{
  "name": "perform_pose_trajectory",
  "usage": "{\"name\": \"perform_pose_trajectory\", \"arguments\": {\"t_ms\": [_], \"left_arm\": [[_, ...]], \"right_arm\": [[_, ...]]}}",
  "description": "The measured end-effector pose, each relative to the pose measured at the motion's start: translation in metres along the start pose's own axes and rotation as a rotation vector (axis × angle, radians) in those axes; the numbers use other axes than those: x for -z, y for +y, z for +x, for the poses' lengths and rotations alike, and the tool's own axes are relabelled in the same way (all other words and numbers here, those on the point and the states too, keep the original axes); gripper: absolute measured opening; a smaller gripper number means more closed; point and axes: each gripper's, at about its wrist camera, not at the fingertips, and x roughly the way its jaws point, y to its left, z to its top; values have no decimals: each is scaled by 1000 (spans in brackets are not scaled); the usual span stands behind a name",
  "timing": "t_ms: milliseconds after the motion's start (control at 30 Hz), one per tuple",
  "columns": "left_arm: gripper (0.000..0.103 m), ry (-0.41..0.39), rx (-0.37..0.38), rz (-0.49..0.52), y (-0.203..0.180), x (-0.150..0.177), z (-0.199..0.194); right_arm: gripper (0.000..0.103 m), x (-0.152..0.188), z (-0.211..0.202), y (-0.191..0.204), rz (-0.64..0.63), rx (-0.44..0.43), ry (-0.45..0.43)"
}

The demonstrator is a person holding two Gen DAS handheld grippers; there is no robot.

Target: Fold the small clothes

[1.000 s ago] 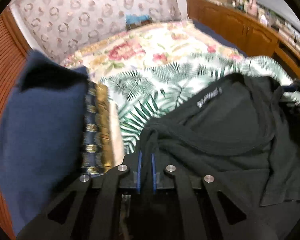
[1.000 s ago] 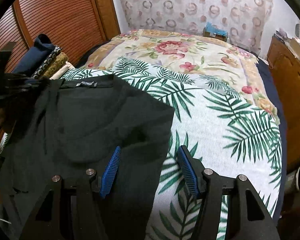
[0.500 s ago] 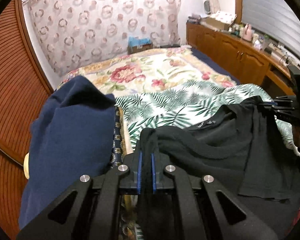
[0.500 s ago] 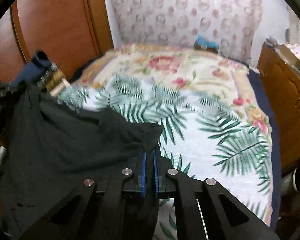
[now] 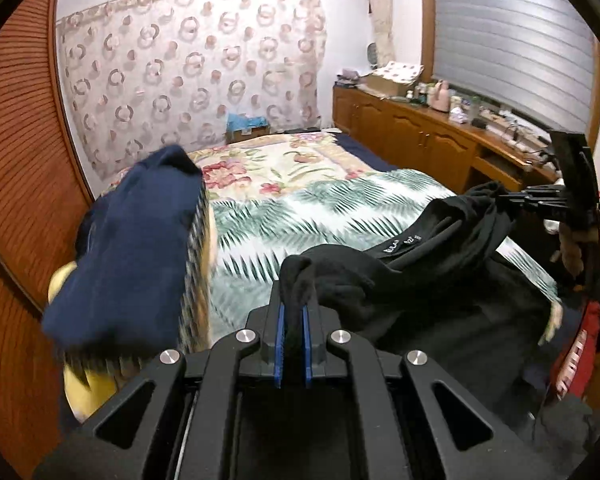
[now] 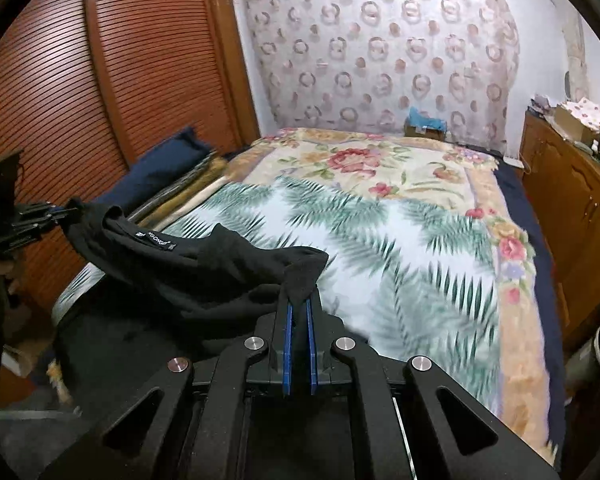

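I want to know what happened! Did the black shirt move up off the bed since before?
Yes. The black shirt has gone up: it lay flat on the palm-leaf blanket, and now both grippers hold it lifted above that.

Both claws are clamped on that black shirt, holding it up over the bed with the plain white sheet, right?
Not quite: the bed cover is patterned with green palm leaves, not plain white, as the right wrist view shows. Both the left claw and right claw do clamp the black shirt.

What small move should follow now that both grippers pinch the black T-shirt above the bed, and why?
Probably draw the two grippers apart. The left gripper and right gripper each clamp a bunched shoulder of the black T-shirt, and the cloth between them sags in folds over the palm-leaf bedspread. Taut, it could be laid flat for folding.
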Motion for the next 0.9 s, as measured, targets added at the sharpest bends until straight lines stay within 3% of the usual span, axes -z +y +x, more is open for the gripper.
{"name": "perform_pose_trajectory", "arguments": {"t_ms": [133, 300, 500, 633, 733, 800, 867, 900], "left_arm": [[8, 8, 19, -13, -16, 36, -25], [8, -4, 51, -64, -25, 65, -55], [8, 41, 0, -90, -27, 92, -45], [15, 41, -40, -96, -25, 100, -44], [26, 19, -55, -101, -19, 100, -51], [56, -8, -44, -114, -13, 98, -56], [76, -21, -43, -132, -8, 96, -56], [80, -30, -44, -138, -5, 94, -55]], "right_arm": [[6, 43, -33, 18, -12, -10, 51], [6, 67, -71, 29, 7, -42, 70], [6, 72, -70, 41, -13, -27, 116], [6, 69, -65, 45, -32, 4, 142], [6, 65, -66, 56, -50, 16, 155], [6, 64, -70, 59, -55, 25, 153], [6, 63, -71, 59, -58, 39, 150], [6, 62, -72, 60, -60, 48, 147]]}}
